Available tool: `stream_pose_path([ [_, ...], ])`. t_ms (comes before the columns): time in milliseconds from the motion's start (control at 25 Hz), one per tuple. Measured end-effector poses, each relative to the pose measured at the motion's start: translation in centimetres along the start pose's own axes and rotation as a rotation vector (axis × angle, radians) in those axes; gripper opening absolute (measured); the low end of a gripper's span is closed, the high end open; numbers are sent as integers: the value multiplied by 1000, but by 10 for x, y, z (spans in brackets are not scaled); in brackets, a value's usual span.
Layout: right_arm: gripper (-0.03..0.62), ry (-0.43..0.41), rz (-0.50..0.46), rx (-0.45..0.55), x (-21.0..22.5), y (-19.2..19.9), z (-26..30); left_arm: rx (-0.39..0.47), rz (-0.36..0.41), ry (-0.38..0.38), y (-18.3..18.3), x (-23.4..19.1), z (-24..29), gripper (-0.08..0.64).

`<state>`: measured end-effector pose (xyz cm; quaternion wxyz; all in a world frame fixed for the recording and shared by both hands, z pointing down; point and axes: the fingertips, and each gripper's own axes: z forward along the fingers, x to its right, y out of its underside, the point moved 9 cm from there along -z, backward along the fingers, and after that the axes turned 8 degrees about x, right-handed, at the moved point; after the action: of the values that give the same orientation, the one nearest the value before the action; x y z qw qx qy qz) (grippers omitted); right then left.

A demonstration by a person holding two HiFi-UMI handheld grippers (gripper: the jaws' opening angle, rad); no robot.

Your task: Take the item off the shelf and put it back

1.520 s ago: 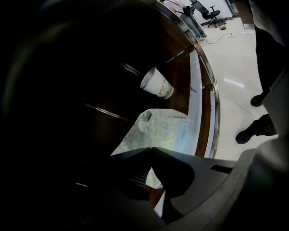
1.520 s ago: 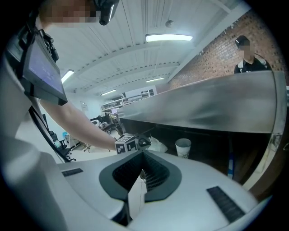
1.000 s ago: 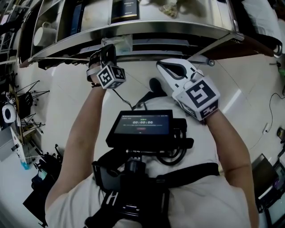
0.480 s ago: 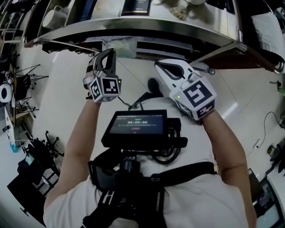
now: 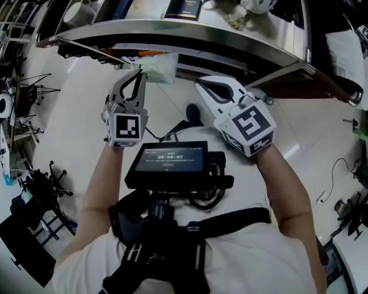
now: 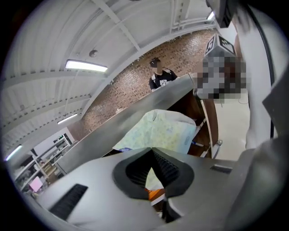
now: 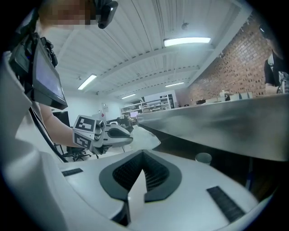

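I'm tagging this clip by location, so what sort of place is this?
Probably a workshop or lab space: steel shelving, a bare brick wall, and equipment stands on a white floor.

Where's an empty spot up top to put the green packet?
The top shelf looks bare between the dark blue box and the black box. Its right end is crowded with clutter, its left holds a mug. The left hand-held gripper grips the packet.
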<state>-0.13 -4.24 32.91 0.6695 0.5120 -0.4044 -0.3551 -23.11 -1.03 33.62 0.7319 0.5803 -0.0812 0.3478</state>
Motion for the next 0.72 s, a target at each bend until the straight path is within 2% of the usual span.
stream_pose_path([
  [280,8,-39,-38,37,-5,-17,2,73,-129,-17,-22,-9,-23,5],
  [480,8,-49,-41,43,-7,-20,0,126,-258,-26,-32,-15,-35,5],
  [720,8,-56,-44,47,-12,-22,-3,144,-294,-35,-34,-13,-42,5],
])
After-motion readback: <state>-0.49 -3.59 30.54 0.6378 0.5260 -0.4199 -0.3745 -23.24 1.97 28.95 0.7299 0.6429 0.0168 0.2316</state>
